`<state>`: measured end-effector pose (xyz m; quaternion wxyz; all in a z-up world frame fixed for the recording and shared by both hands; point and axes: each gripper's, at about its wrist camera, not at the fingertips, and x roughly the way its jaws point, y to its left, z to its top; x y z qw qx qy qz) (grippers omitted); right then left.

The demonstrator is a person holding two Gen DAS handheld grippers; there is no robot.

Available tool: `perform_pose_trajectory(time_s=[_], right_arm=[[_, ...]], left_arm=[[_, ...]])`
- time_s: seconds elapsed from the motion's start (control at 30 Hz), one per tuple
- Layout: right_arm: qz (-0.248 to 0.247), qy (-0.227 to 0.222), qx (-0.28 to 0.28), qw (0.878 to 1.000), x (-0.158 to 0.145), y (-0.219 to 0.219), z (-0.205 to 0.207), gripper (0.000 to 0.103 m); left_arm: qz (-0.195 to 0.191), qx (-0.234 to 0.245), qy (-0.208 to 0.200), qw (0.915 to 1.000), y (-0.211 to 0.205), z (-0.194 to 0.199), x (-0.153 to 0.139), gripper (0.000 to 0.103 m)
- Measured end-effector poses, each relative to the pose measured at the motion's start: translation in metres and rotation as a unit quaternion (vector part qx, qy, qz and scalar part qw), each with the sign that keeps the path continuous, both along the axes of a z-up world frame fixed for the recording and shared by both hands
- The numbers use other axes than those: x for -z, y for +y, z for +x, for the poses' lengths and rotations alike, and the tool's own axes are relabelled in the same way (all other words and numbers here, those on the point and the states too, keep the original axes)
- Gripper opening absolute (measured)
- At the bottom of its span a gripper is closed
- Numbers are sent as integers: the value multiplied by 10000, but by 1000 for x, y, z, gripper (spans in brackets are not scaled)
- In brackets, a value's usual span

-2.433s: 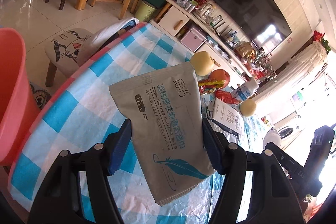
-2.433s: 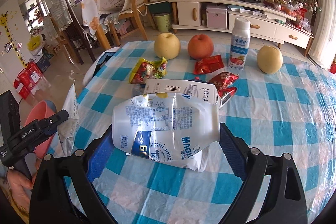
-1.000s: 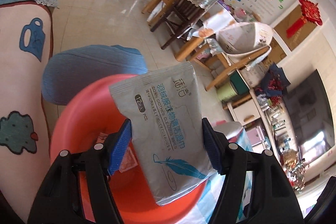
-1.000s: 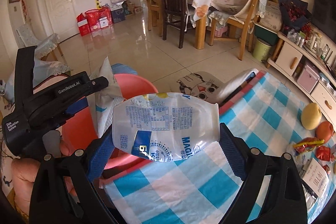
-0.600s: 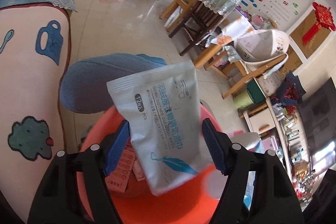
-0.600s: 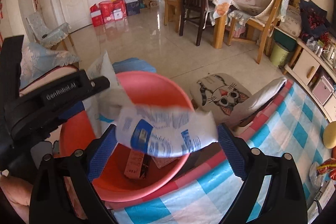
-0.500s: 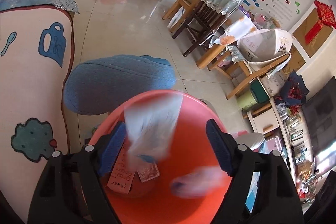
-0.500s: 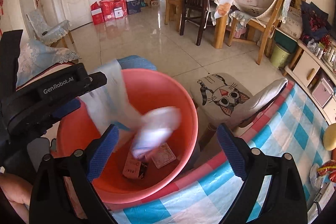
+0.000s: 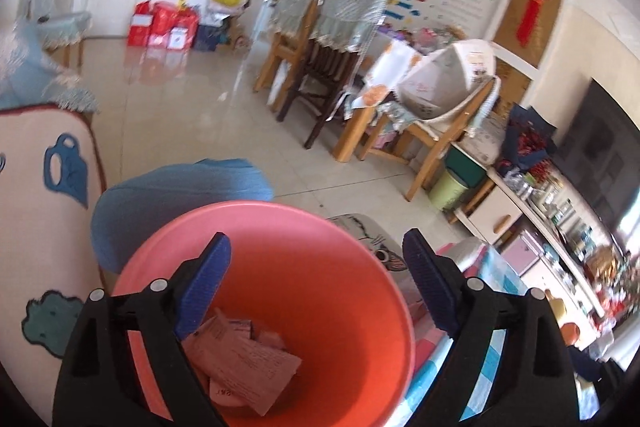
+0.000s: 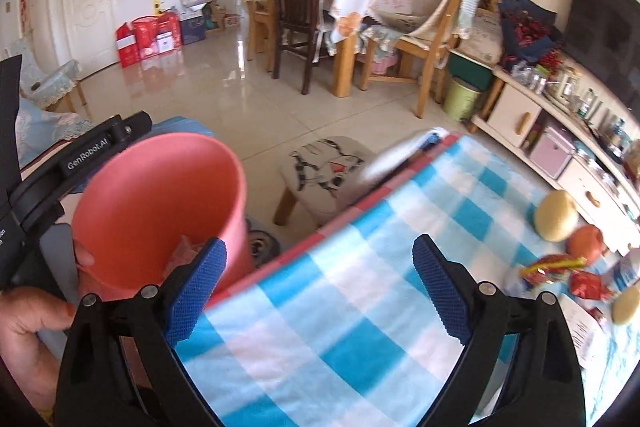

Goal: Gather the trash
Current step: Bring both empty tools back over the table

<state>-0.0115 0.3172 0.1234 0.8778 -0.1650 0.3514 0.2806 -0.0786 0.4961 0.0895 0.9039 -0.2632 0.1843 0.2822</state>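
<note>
My left gripper (image 9: 316, 263) points down into the red bucket (image 9: 352, 291), fingers spread wide and holding nothing; the trash (image 9: 244, 359) lies at the bottom, below and between them. My right gripper (image 10: 320, 263) hangs level over the edge of the checked surface (image 10: 360, 311), fingers wide and bare. The bucket stands just beyond its left finger (image 10: 196, 279). More wrappers (image 10: 560, 267) lie past the right finger.

The left finger (image 9: 204, 281) is covering part of the trash (image 9: 240, 363) in the red bucket (image 9: 360, 267). Motion blur is smearing the far shelf items (image 9: 592, 259) beyond identification.
</note>
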Motion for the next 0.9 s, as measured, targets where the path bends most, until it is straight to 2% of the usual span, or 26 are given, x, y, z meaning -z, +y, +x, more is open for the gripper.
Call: perform_pose_trajectory(time_s=[0.23, 0.3, 0.5, 0.63, 0.9], right_arm=[[-56, -266, 513, 9983, -15, -58, -7, 93], [-37, -344, 627, 9974, -18, -71, -10, 93], [46, -493, 937, 9944, -28, -106, -16, 93], [43, -591, 1120, 9919, -30, -126, -20, 93], [222, -624, 1561, 9855, -32, -178, -19, 93]], left_arm=[[711, 801, -274, 9939, -52, 10, -17, 92], [853, 1149, -211, 9895, -67, 13, -19, 92], [1400, 1569, 33, 9776, -107, 22, -24, 92], [1547, 1889, 222, 9695, -130, 28, -24, 92], [1521, 2675, 367, 9508, -158, 37, -20, 92]])
